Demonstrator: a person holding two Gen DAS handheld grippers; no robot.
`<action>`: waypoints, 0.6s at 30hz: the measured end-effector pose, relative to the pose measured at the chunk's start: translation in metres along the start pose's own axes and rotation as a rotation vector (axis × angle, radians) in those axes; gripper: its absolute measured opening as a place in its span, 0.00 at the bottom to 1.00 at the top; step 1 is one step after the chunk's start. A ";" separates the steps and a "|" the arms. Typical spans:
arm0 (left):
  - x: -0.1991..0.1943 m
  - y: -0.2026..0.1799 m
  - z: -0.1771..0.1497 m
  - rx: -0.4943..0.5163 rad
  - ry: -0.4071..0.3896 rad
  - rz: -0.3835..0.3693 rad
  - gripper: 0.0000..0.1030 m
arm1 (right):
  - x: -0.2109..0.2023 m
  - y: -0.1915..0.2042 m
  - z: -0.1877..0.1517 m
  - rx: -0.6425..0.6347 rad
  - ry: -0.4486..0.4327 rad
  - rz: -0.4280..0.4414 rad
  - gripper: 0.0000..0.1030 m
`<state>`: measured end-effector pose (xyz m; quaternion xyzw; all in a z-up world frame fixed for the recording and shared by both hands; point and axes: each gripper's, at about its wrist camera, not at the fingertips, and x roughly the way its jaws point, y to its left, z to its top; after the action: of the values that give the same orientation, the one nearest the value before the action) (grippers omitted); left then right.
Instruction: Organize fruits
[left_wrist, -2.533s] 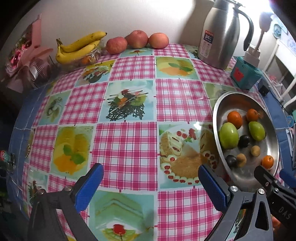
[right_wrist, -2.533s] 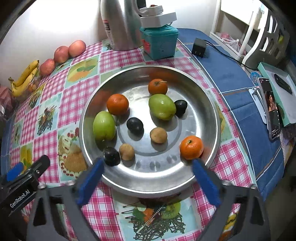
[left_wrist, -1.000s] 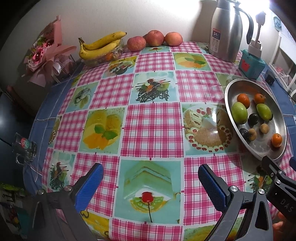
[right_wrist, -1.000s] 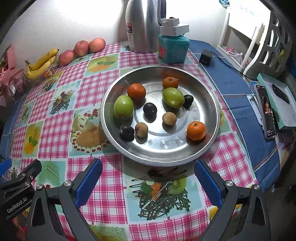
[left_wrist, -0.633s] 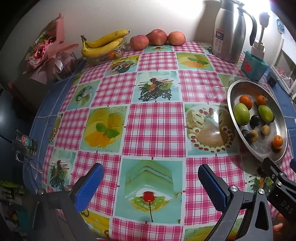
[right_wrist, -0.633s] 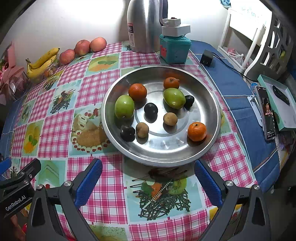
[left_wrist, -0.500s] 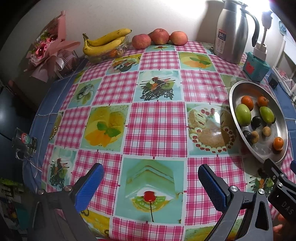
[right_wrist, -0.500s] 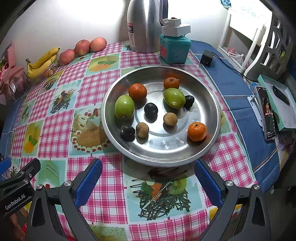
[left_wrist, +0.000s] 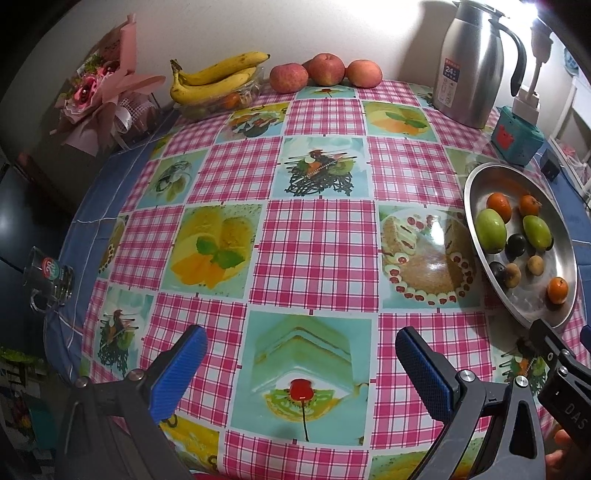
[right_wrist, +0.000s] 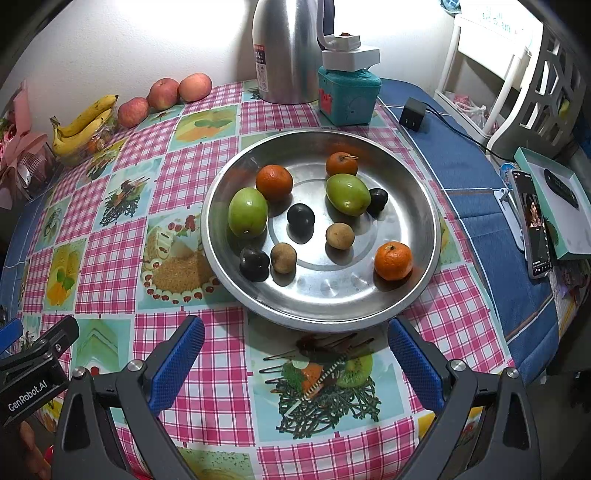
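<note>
A round steel tray (right_wrist: 321, 310) (left_wrist: 476, 243) on the checked tablecloth holds several fruits: two green ones (right_wrist: 247, 211), three oranges (right_wrist: 392, 260), dark plums (right_wrist: 300, 217) and small brown fruits (right_wrist: 340, 235). My right gripper (right_wrist: 295, 354) hovers open just in front of the tray's near rim, with nothing between its blue pads. My left gripper (left_wrist: 301, 365) is open and empty over the cloth, left of the tray. Bananas (left_wrist: 214, 79) in a glass bowl and three apples (left_wrist: 327, 70) sit at the table's far edge.
A steel thermos jug (right_wrist: 286, 51) and a teal box (right_wrist: 349, 96) stand behind the tray. A charger and cable (right_wrist: 413, 118), a phone (right_wrist: 533, 225) and a boxed remote (right_wrist: 561, 199) lie at the right. A pink bouquet (left_wrist: 99, 92) and a glass mug (left_wrist: 50, 278) are at the left.
Both grippers have pulled back and up from the table, so more of it shows. They hardly moved in the last half second. The fruits and the tray stayed in place.
</note>
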<state>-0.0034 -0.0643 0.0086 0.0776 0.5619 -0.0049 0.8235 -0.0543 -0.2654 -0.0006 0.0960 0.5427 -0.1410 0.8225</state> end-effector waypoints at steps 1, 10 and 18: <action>0.000 0.000 0.000 -0.001 0.001 0.000 1.00 | 0.000 0.000 0.000 0.000 0.000 0.000 0.96; 0.001 0.002 0.000 -0.011 0.005 -0.001 1.00 | 0.002 0.000 -0.002 0.001 0.005 -0.002 0.96; 0.002 0.002 -0.001 -0.016 0.009 -0.002 1.00 | 0.004 0.000 -0.002 0.001 0.010 -0.003 0.96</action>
<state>-0.0032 -0.0616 0.0068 0.0705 0.5657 -0.0011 0.8216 -0.0544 -0.2649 -0.0047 0.0962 0.5467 -0.1422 0.8195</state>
